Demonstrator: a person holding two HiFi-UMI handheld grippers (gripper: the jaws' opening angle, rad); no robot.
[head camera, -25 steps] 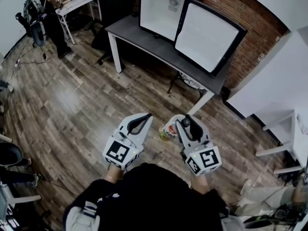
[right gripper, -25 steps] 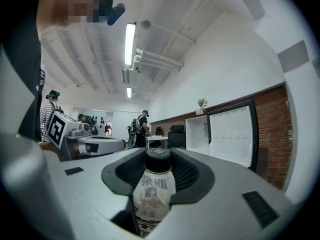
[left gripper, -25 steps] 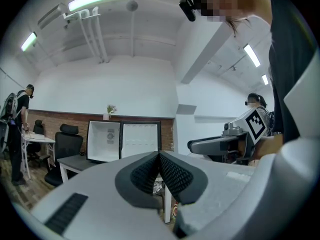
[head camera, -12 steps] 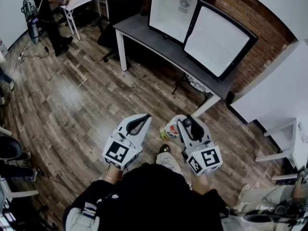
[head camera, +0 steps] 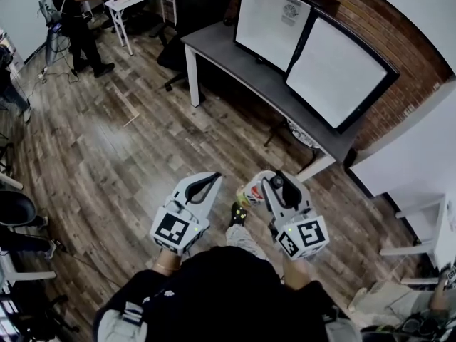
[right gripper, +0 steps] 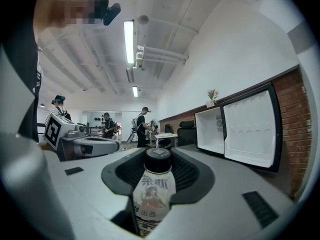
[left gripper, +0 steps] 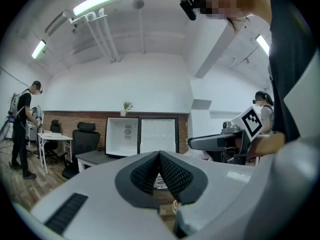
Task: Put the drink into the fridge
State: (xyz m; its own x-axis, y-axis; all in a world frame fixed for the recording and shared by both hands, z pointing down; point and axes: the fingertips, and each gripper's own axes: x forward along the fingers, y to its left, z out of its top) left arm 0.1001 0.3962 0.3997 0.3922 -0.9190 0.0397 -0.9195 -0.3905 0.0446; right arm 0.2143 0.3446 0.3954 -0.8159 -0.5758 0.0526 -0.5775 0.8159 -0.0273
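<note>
My right tongs (right gripper: pixel 159 173) grip the drink (right gripper: pixel 152 196) (label: 出品). My left tongs (left gripper: pixel 159 171) are pressed together, empty. The fridge (head camera: pixel 313 55) sits further right than before.

On your drink bottle (right gripper: pixel 151 194) label, Chinese print, 茶 opening the large upper line, 出品 lower down, the rest unreadable, a sticker (head camera: pixel 290 11) inside the fridge (head camera: pixel 335 70) too small to read, square coded markers without lettering on the cubes of your left gripper (head camera: pixel 204 182) and right gripper (head camera: pixel 275 184).

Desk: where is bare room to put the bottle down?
The desk is bare at its left end, beside the open fridge, and along the front before the fridge door; the back is crowded. The right gripper holds the bottle.
</note>
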